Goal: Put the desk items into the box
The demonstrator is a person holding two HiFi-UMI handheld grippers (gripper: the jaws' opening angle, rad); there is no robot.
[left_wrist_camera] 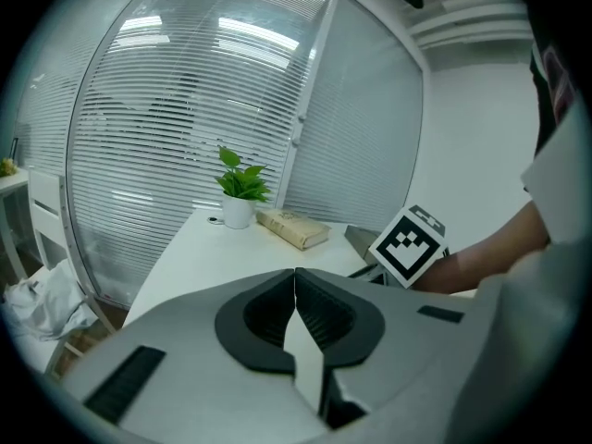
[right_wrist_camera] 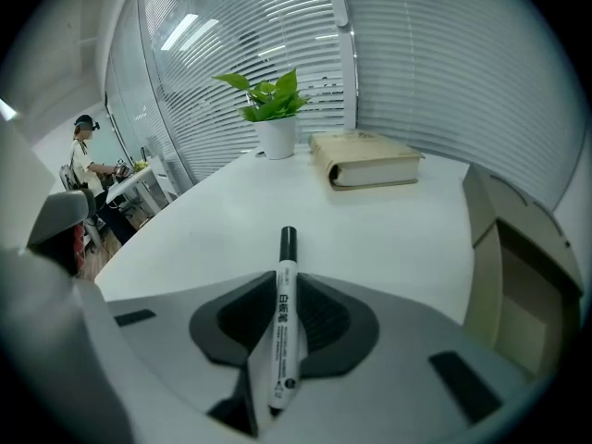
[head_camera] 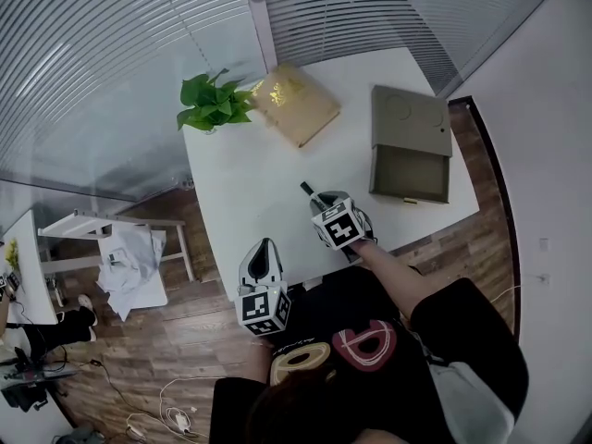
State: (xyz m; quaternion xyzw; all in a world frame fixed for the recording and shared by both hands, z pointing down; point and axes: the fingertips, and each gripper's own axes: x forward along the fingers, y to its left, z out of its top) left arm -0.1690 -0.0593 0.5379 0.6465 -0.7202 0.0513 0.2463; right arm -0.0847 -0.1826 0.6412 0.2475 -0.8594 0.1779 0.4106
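Head view: the right gripper [head_camera: 320,203] is over the tabletop [head_camera: 250,174], with the marker [head_camera: 306,191] projecting from its jaws. The box [head_camera: 410,146] lies well apart. The left gripper [head_camera: 263,248] is at the tabletop edge.

Left gripper view: jaws pressed together, nothing between them.

Right gripper view: jaws pinch the marker barrel, cap ahead.

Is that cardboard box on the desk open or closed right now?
Open. In the head view the box has its lid swung back, away from the person, and its bare inside is exposed above the desk.
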